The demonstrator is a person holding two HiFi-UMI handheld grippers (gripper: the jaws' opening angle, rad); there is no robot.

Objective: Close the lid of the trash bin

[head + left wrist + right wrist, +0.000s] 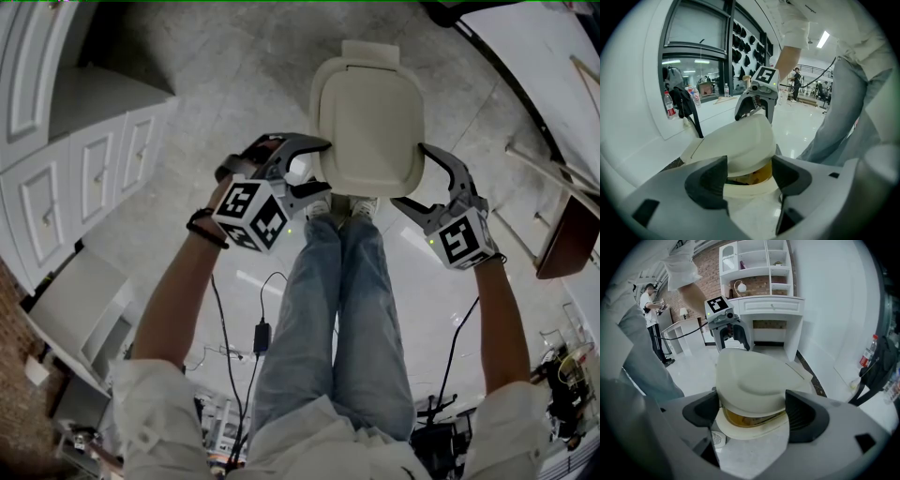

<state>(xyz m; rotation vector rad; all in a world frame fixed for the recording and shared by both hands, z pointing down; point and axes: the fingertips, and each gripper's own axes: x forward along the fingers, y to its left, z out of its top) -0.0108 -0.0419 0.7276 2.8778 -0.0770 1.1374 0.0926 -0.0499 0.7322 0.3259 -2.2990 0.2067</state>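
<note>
Trash bin (754, 430) stands on the floor (225, 84) at my feet, its lid (367, 117) lowered but still ajar, a yellowish gap showing beneath. Left gripper (319, 167) and right gripper (417, 178) flank it, jaws apart and clamped on nothing, I judge to let the lid settle freely.

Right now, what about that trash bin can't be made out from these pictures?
- Bin's contents: both gripper views, lid hides all but a yellowish sliver.
- Bin's body and any pedal: head view, lid covers them.
- Small mark by the bin's rim: right gripper view, too small and blurred.
</note>
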